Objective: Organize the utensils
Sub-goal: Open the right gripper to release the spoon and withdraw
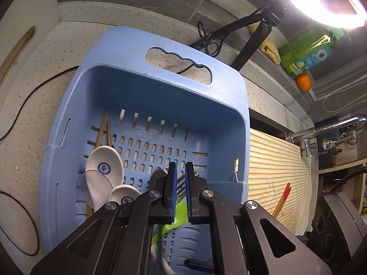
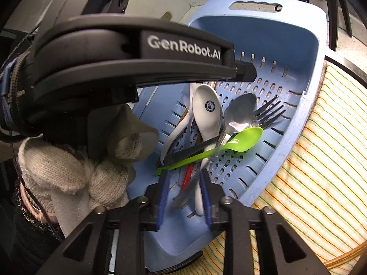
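Perforated blue plastic basket (image 2: 318, 73) of glossy spoons; left gripper (image 1: 180, 169) closed empty, right gripper (image 2: 183, 178) parted.

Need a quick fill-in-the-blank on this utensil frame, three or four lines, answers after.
1. The utensils lie in a perforated basket whose colour is ____.
2. The plastic spoon lying across the pile is bright ____.
3. Beside the metal spoon lies a metal ____, its tines toward the basket wall.
4. Right of the basket, the counter is covered by a ____ cloth.

Answers: blue; green; fork; striped
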Motion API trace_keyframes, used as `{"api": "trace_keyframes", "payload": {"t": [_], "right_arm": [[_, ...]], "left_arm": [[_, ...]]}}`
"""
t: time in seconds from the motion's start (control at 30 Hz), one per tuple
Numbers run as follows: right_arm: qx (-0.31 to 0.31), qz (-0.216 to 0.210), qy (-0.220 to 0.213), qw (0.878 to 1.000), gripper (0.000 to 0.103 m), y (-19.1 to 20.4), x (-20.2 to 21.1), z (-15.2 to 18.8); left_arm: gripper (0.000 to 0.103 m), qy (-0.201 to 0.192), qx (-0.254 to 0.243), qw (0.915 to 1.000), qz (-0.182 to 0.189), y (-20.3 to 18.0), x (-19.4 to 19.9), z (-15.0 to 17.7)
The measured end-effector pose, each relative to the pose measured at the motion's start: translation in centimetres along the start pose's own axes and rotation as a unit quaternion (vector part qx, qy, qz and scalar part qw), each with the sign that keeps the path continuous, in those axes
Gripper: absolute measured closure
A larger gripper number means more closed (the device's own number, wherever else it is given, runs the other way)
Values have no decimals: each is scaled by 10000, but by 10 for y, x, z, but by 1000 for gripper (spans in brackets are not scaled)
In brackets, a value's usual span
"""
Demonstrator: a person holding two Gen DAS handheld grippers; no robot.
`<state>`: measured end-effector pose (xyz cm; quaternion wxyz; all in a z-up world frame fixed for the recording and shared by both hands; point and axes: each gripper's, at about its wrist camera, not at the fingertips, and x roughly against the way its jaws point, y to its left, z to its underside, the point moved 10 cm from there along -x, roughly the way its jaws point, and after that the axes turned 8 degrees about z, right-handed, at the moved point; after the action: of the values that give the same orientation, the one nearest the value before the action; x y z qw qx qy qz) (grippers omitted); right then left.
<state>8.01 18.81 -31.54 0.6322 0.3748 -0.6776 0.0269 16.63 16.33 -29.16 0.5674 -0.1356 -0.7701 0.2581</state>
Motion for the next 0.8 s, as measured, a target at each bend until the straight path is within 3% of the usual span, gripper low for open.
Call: {"api": "trace_keyframes", "payload": {"t": [0.47, 0.8], "right_arm": [[641, -227, -328, 9971, 72, -2, 53, 24], [1105, -126, -437, 9928, 71, -60, 115, 43]], "left_arm": [[98, -545, 118, 9981, -260, -1, 49, 9], [92, -1134, 278, 9926, -335, -40, 85, 45]]}}
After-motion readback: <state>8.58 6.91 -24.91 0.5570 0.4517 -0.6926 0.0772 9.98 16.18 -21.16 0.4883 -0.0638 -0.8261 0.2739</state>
